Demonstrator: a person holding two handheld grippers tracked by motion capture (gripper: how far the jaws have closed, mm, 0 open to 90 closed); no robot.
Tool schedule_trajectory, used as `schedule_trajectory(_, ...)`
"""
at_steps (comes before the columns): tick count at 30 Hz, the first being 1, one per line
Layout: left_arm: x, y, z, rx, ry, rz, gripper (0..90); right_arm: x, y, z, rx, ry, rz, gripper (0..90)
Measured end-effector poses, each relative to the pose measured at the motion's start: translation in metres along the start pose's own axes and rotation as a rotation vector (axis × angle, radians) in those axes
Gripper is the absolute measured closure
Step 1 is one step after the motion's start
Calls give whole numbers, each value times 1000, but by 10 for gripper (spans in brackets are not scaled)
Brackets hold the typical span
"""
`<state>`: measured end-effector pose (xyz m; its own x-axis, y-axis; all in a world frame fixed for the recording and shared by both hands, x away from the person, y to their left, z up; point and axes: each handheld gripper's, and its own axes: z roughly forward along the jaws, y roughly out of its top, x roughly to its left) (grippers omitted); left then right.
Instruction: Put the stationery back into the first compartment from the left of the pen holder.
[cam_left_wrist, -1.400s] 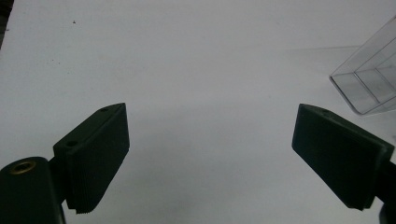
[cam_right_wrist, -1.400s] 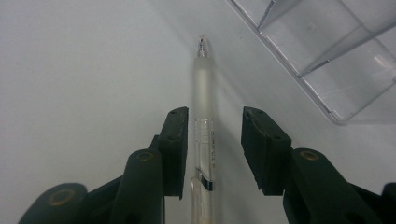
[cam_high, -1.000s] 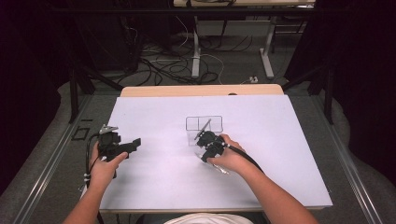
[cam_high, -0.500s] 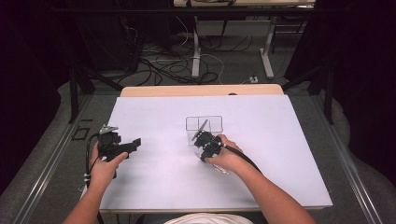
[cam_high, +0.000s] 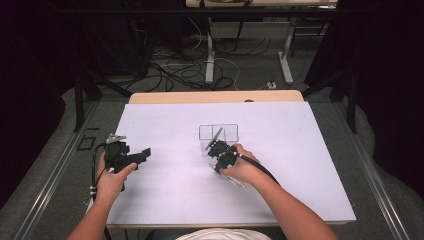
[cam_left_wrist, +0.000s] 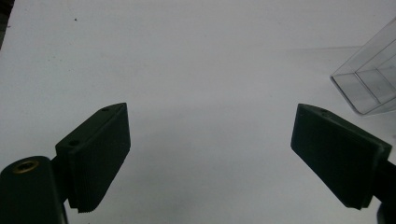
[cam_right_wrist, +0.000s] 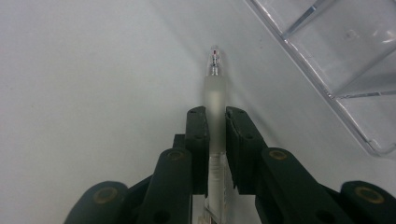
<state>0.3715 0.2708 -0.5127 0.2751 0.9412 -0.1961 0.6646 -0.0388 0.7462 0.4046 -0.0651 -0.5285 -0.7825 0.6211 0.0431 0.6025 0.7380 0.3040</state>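
Step in hand: I judge I am picking a pen (cam_right_wrist: 215, 112) up off the counter (cam_high: 300, 150) to drop it into the clear organiser (cam_high: 219, 136) just ahead.

Right claw (cam_right_wrist: 214, 116): its jaws have just been closing and now press on the pen's frosted barrel from both sides, with the tip pointing out past the pads.

Pen: lying flat on the white sheet, near the middle of the counter, close beside the organiser but apart from it. In the high view its rear end (cam_high: 235, 181) sticks out beneath my right hand.

Left claw (cam_left_wrist: 210, 154): jaws spread wide with nothing between them, held low over bare counter at the left, well apart from the pen.

Organiser: transparent, divided into compartments, upright; one dark pen (cam_high: 217, 135) already leans inside.

Doing it well: I'd confirm the squeeze is square on the barrel before lifting, since a smooth round barrel could roll or twist. Lift straight, tilt the tip downward, and aim for a free compartment without knocking the light wall.

Risk: the organiser may slide if bumped; the left claw could steady it.
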Motion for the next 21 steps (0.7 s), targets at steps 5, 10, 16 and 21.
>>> schedule_trajectory(5, 0, 0, 0, -3, 6, 9, 119, -1, 0, -3, -24, 16, -9, 801)
schedule_trajectory(10, 1, 0, -1, 11, 6, 14, 118, 1, 2, -8, -47, 18, -2, 801)
schedule_trajectory(16, 1, -1, 1, 5, 17, 18, 94, 3, 4, -14, -81, 27, 1, 802)
schedule_trajectory(21, 1, -1, 2, 8, 22, 20, 61, 5, 6, -22, -125, 41, 4, 802)
